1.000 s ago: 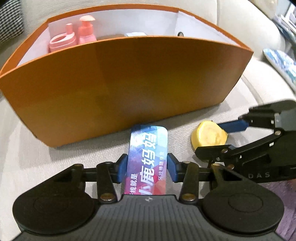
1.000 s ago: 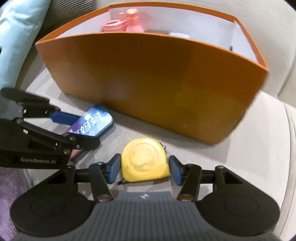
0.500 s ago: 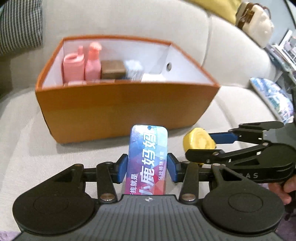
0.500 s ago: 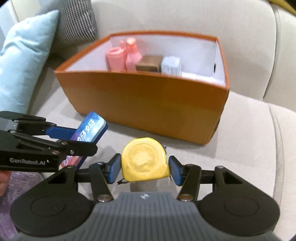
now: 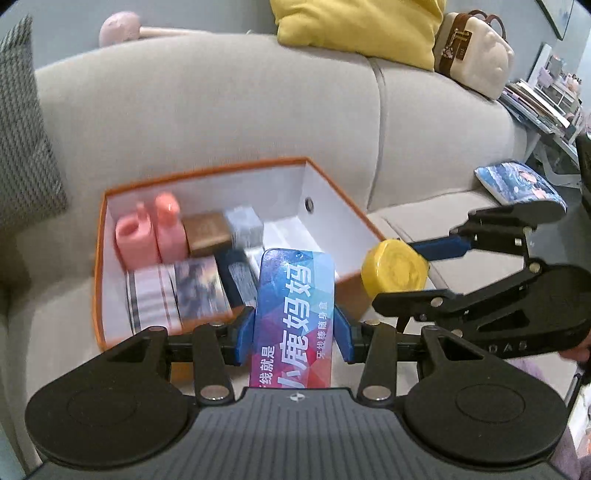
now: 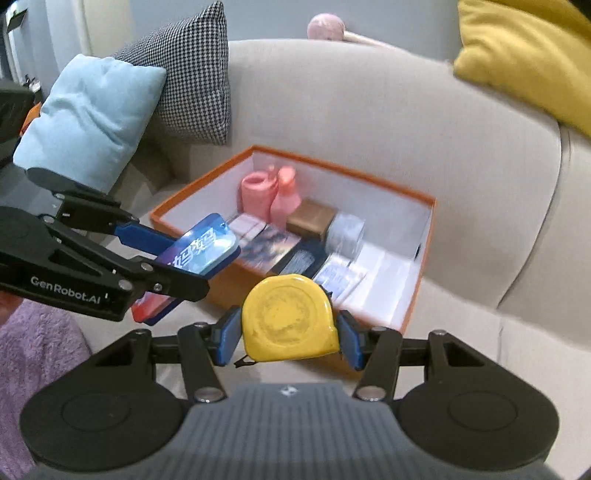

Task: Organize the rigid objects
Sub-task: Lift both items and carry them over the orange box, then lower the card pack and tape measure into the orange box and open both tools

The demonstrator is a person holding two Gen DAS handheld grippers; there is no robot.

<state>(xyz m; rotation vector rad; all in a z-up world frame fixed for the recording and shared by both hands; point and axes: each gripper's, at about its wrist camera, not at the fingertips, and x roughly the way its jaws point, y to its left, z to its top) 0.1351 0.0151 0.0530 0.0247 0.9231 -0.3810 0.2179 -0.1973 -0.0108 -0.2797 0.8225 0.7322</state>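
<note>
My left gripper (image 5: pixel 293 334) is shut on a flat blue and red box with white Chinese lettering (image 5: pixel 293 306), held in the air above the near edge of the orange box (image 5: pixel 98 258). My right gripper (image 6: pixel 288 338) is shut on a yellow tape measure (image 6: pixel 290 319), also lifted above the near wall of the orange box (image 6: pixel 424 258). Each gripper shows in the other's view: the left one (image 6: pixel 177 254) with the blue box (image 6: pixel 199 251), the right one (image 5: pixel 413 269) with the tape measure (image 5: pixel 393 267).
The orange box sits on a beige sofa seat (image 6: pixel 480 339) and holds two pink bottles (image 5: pixel 151 236), a brown box (image 5: pixel 207 232), a grey-white block (image 5: pixel 245 225) and flat packets. Cushions stand left (image 6: pixel 88 114) and a yellow one (image 5: pixel 354 26) on the backrest. A purple blanket (image 6: pixel 33 347) lies near left.
Both grippers have risen from the sofa seat with their objects, from in front of the orange box's wall to above its near edge. The box's inside has come into view.
</note>
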